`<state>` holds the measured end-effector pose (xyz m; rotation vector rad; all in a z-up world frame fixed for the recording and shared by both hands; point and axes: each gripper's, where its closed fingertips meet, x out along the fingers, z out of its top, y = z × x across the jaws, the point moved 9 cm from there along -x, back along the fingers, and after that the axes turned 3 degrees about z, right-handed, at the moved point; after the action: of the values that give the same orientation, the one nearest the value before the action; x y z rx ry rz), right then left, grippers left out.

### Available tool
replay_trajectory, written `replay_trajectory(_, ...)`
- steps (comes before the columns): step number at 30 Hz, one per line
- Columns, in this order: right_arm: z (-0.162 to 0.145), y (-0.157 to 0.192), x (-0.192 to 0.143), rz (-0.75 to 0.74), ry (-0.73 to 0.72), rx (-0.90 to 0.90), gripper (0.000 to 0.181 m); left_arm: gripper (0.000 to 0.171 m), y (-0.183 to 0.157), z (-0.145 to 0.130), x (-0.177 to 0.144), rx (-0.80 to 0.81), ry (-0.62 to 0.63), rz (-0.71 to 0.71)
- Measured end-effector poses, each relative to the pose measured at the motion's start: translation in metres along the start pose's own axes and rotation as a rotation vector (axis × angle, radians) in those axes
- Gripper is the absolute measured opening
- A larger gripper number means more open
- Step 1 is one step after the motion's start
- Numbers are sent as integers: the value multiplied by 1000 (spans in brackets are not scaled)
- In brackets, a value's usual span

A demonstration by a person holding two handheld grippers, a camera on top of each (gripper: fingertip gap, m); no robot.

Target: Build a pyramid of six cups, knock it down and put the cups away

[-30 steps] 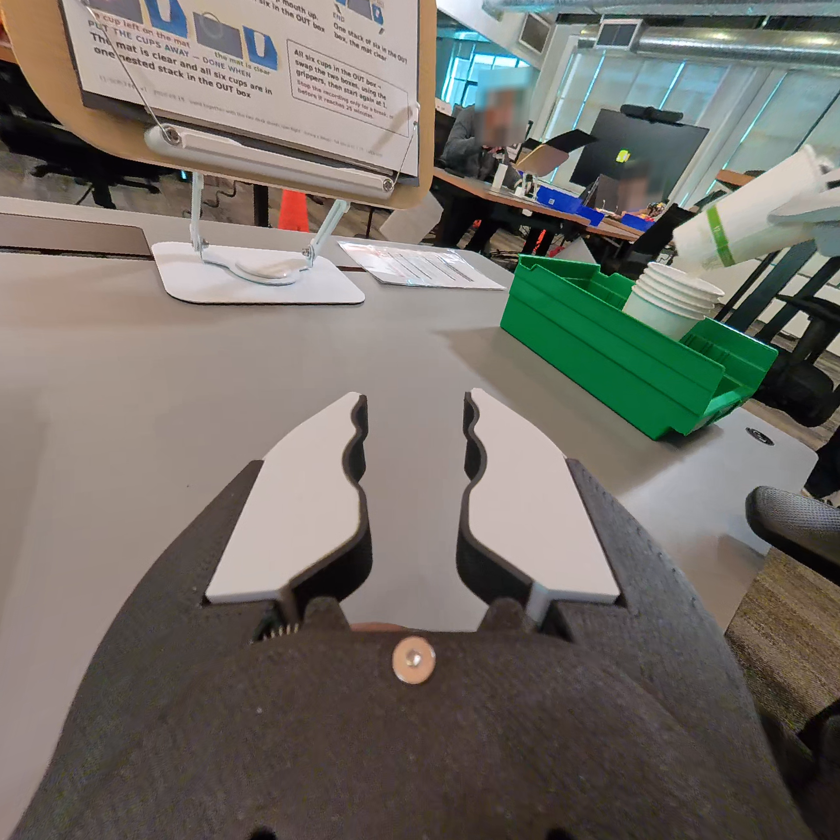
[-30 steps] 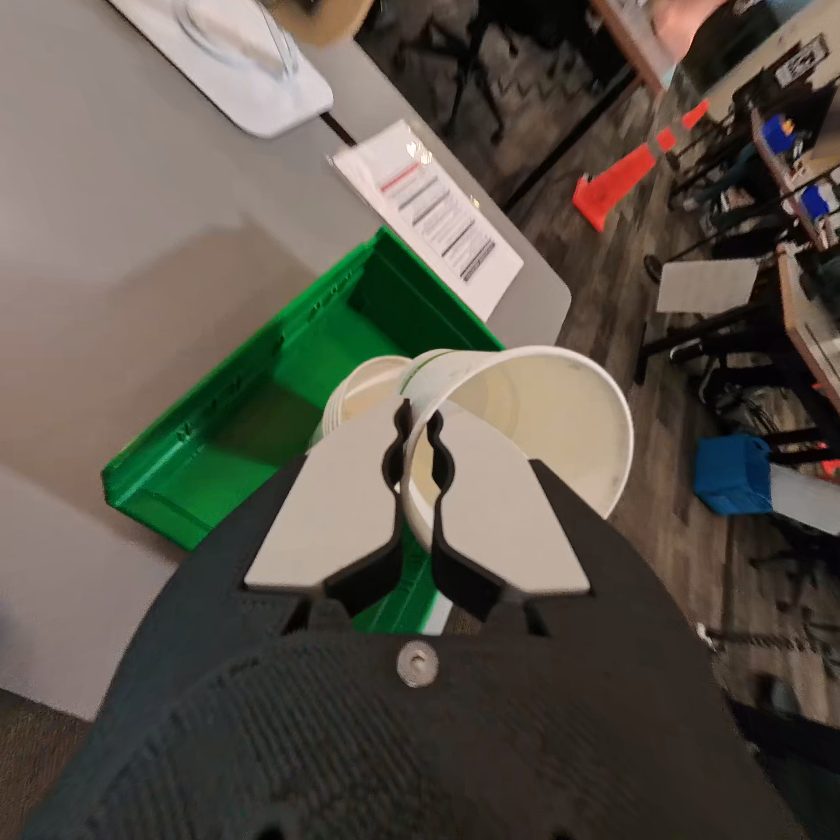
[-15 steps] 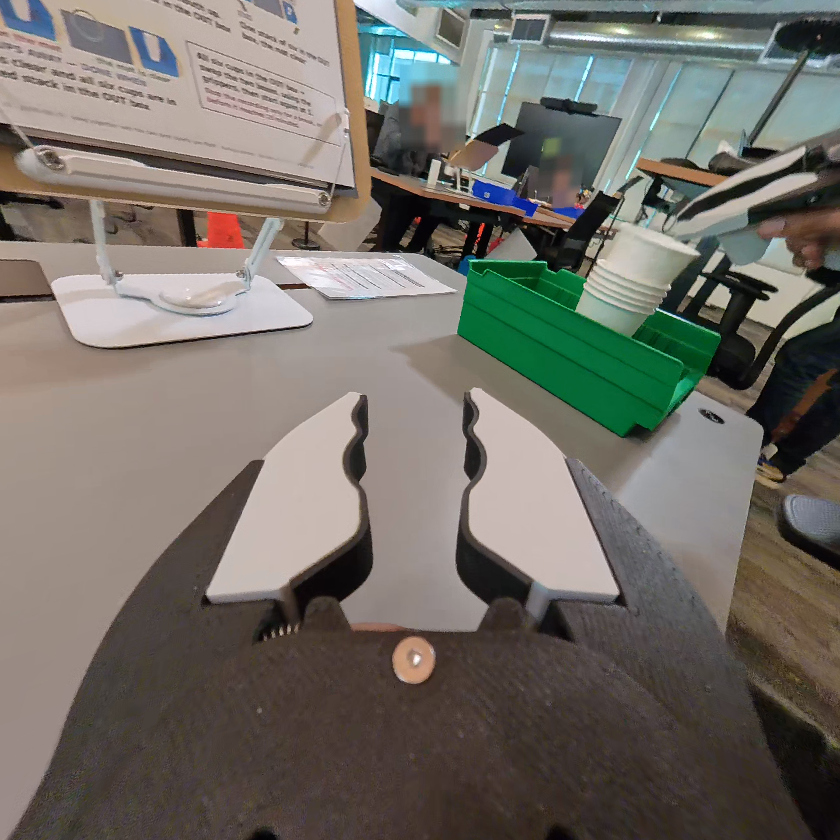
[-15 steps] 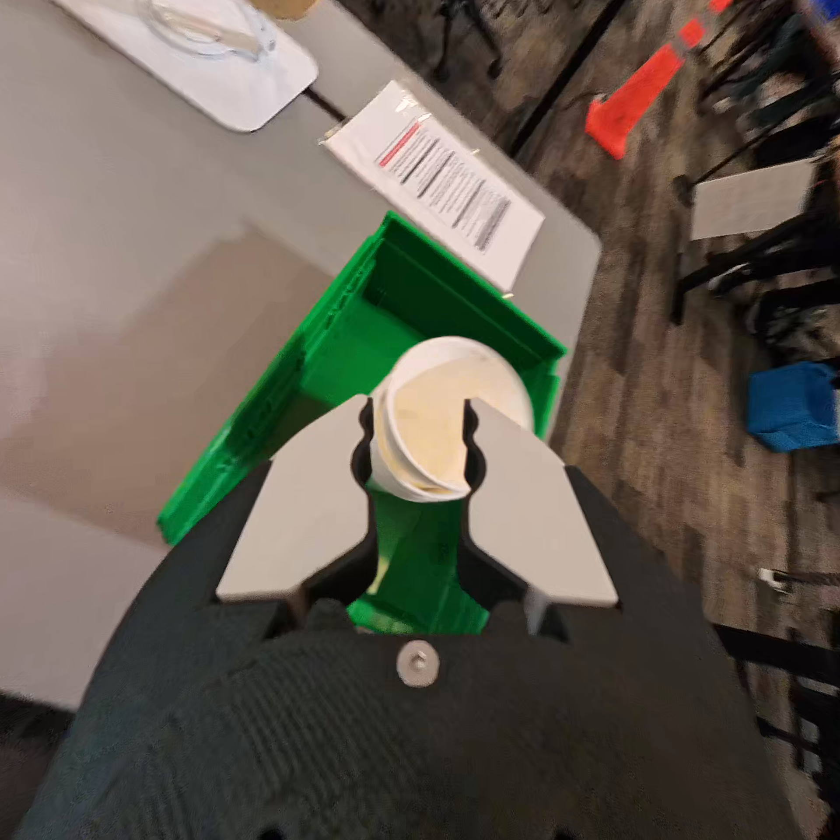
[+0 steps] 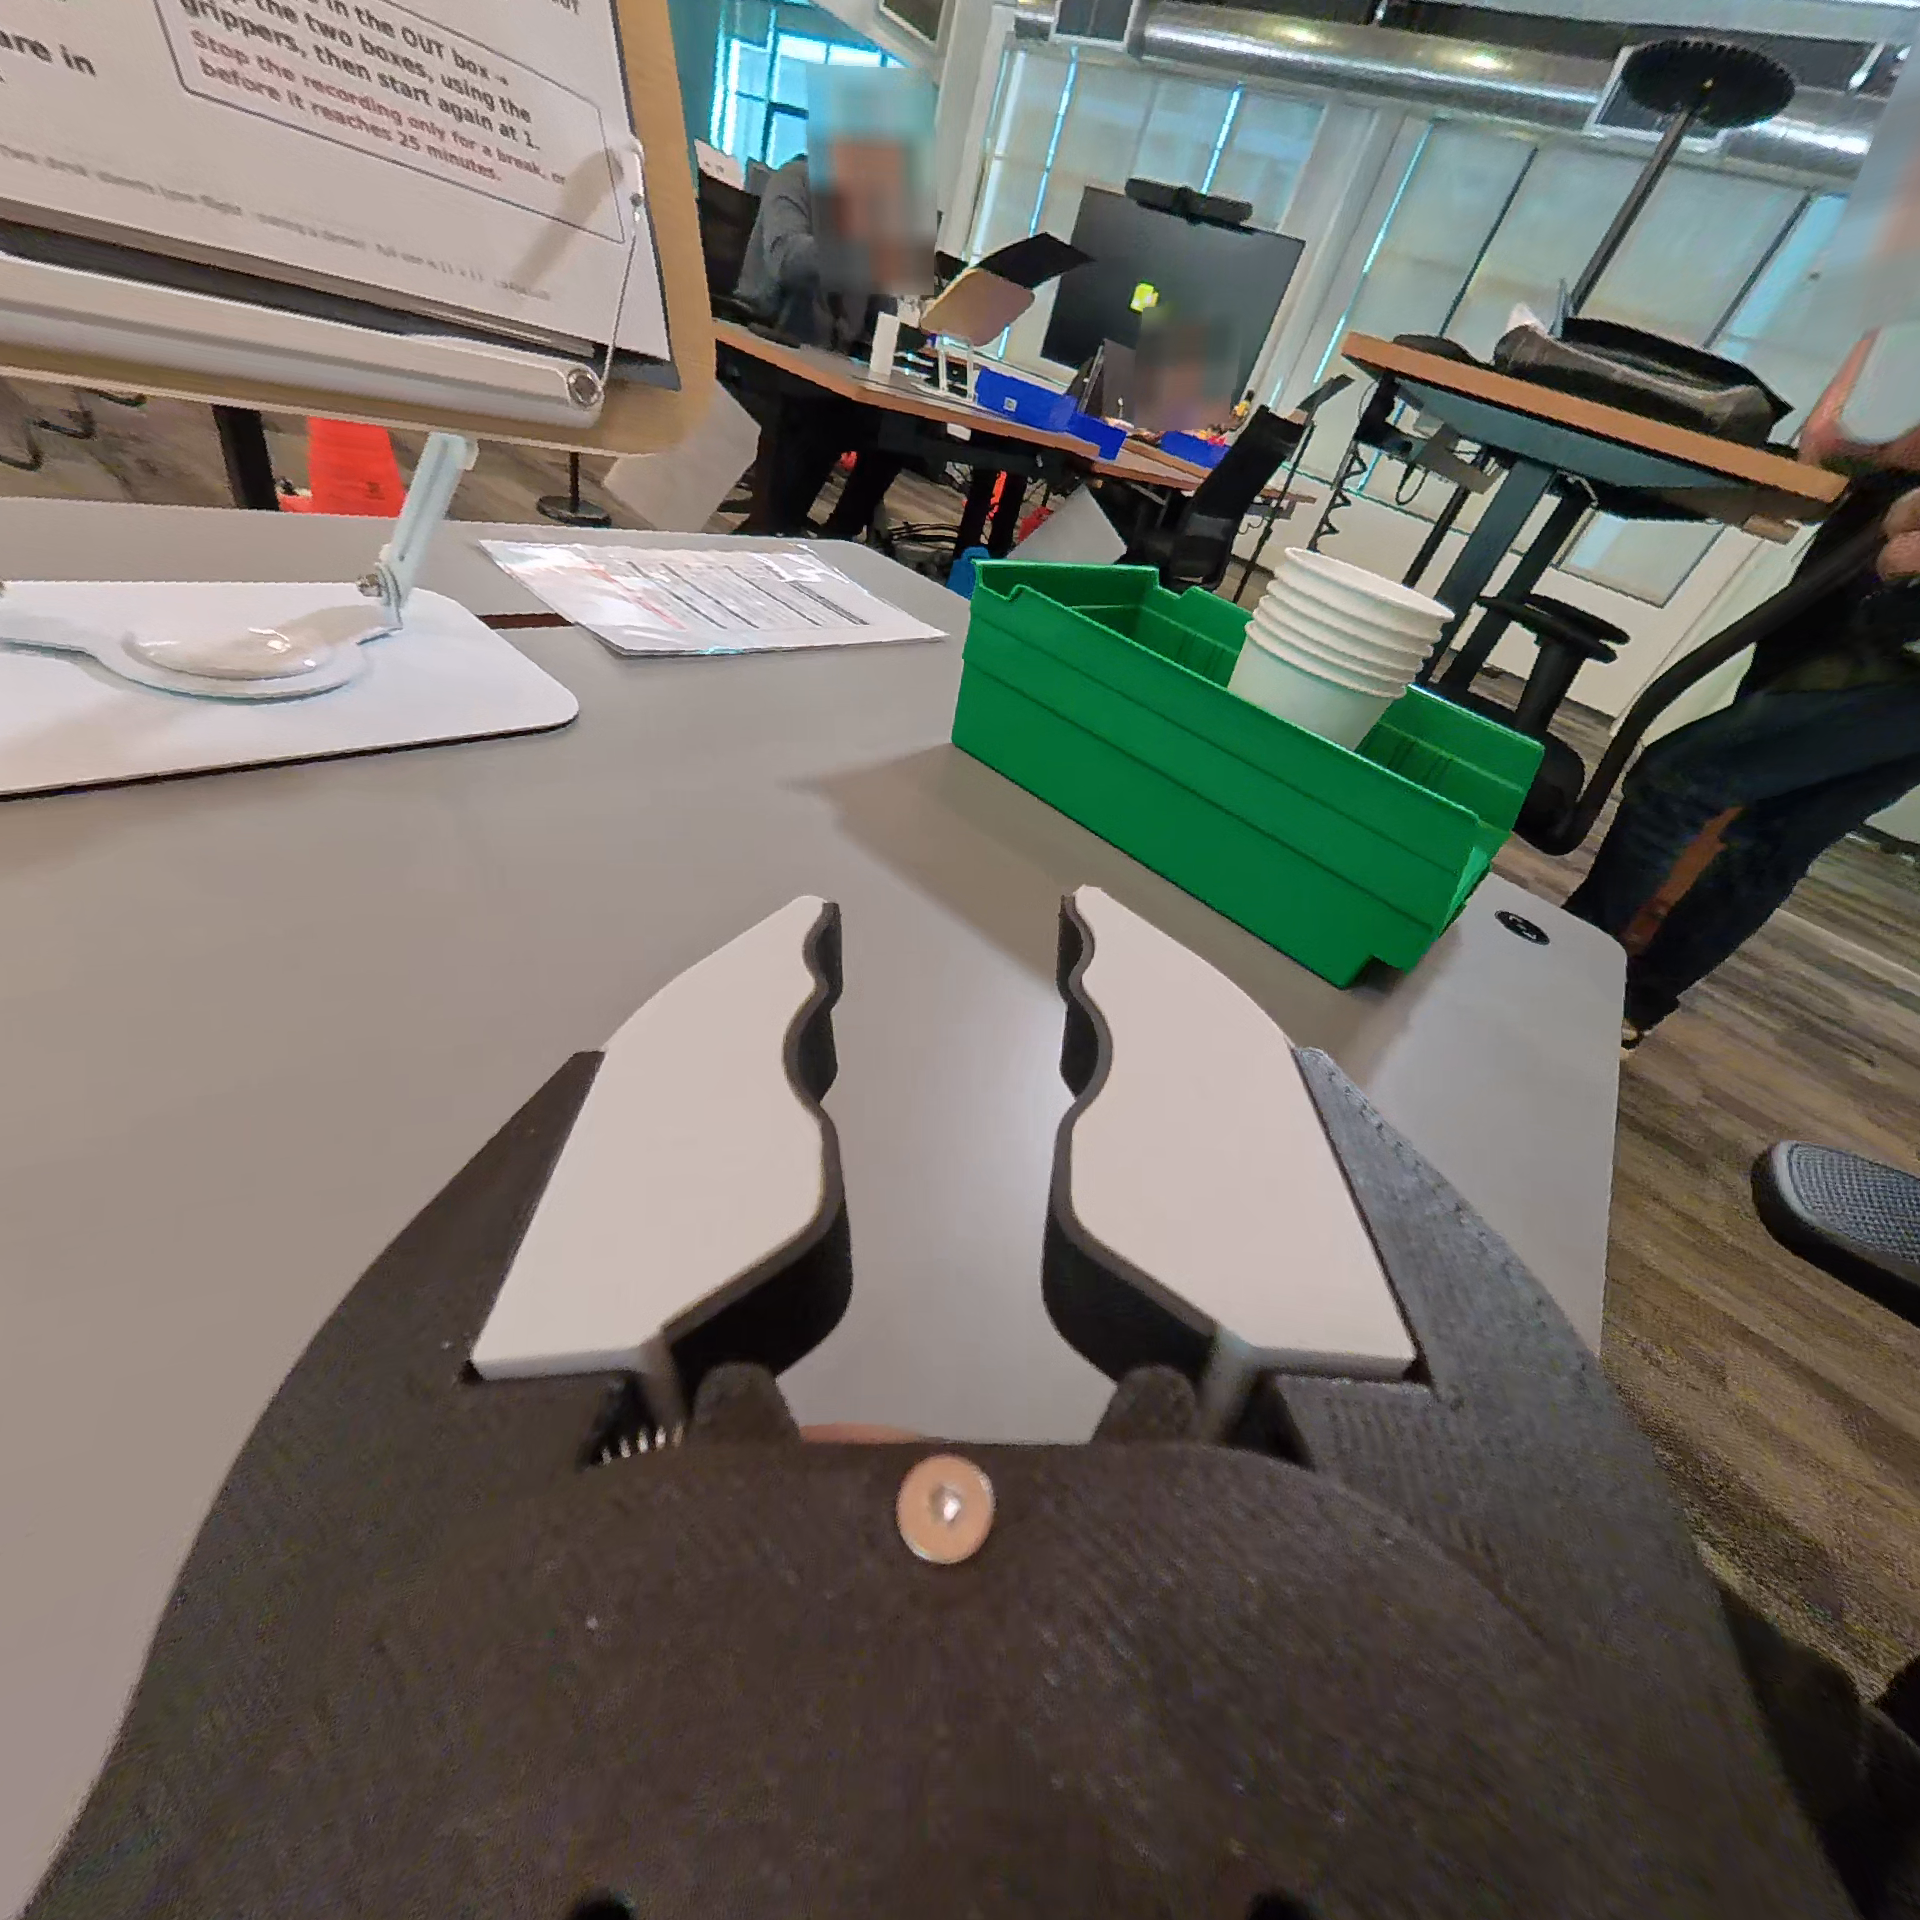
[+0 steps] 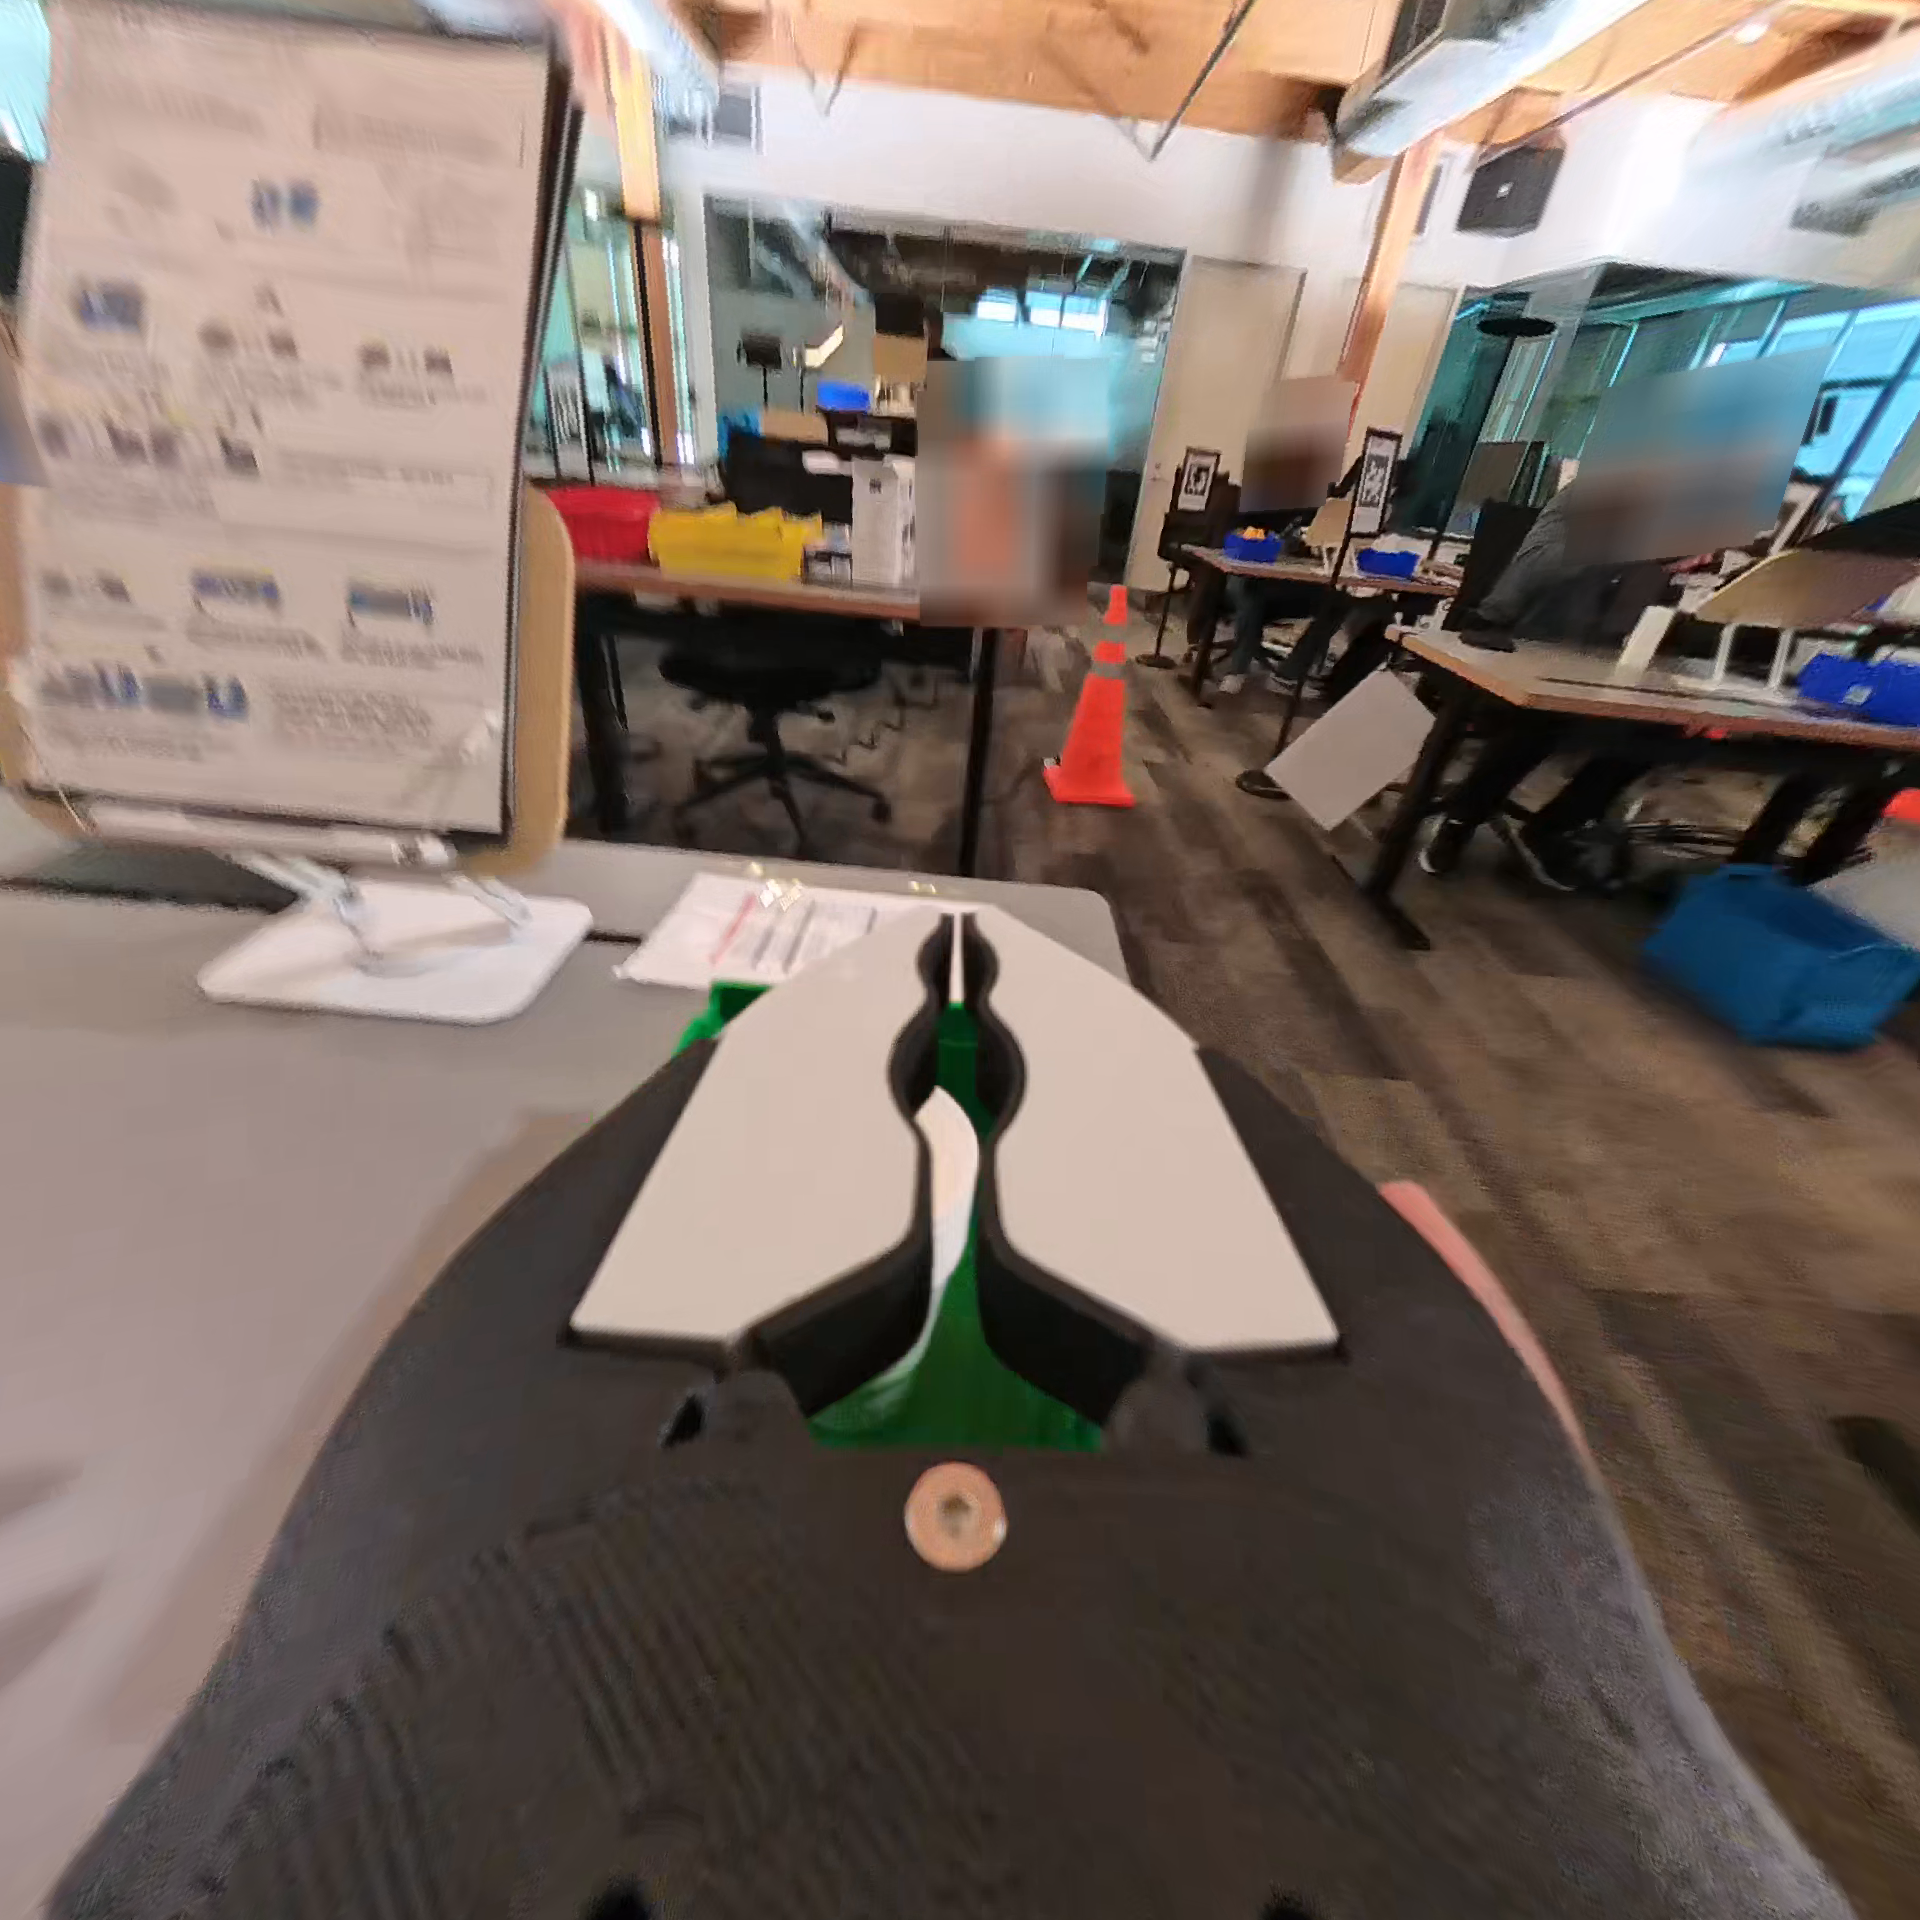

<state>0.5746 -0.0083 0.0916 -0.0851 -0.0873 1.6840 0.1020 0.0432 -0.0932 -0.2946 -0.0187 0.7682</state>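
A stack of white paper cups (image 5: 1338, 652) stands tilted in the near end of a green bin (image 5: 1174, 800) on the grey table (image 5: 312, 987). My left gripper (image 5: 948, 925) is open and empty, low over the table, short of the bin and to its left. My right gripper (image 6: 954, 940) is shut with nothing between its fingertips. It hangs over the bin (image 6: 951, 1397), and a sliver of white cup (image 6: 951, 1174) shows through the gap behind its fingers. The rest of the bin is hidden under it.
A white document stand (image 5: 260, 665) with an instruction sheet stands at the back left, a laminated sheet (image 5: 717, 603) beside it. The table's right edge lies just past the bin. A chair (image 5: 1849, 1216), an orange cone (image 6: 1096, 727) and a blue floor bin (image 6: 1777, 966) stand beyond.
My right gripper let go of the cup it held onto the stack in the bin, then swung up to level and shut. My left gripper stayed open and turned slightly.
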Motion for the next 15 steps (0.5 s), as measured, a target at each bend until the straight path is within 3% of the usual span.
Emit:
replay_trajectory(4, -2, -12, -16, -86, -109, 83, 0, 41, 2, -3, 10, -1, 21, -8)
replay_trajectory(8, -9, -6, -22, 77, 12, 168, 0, 41, 0, -4, 20, 4, 28, -33)
replay_trajectory(9, -10, -9, -22, 61, 8, 200, 0, 41, -1, -5, 23, 2, 32, -41)
replay_trajectory(10, -15, -14, -21, -25, 28, 189, 0, 41, -1, -6, 26, -1, 38, -48)
replay_trajectory(12, -33, -29, -20, -396, 217, -1, 0, 41, 0, -9, 33, -16, 58, -68)
replay_trajectory(13, -45, -32, -17, -475, 309, -93, 1, 41, 0, -12, 37, -24, 72, -81)
replay_trajectory(15, -76, -31, -7, -376, 428, -45, 1, 41, 3, -15, 44, -28, 88, -83)
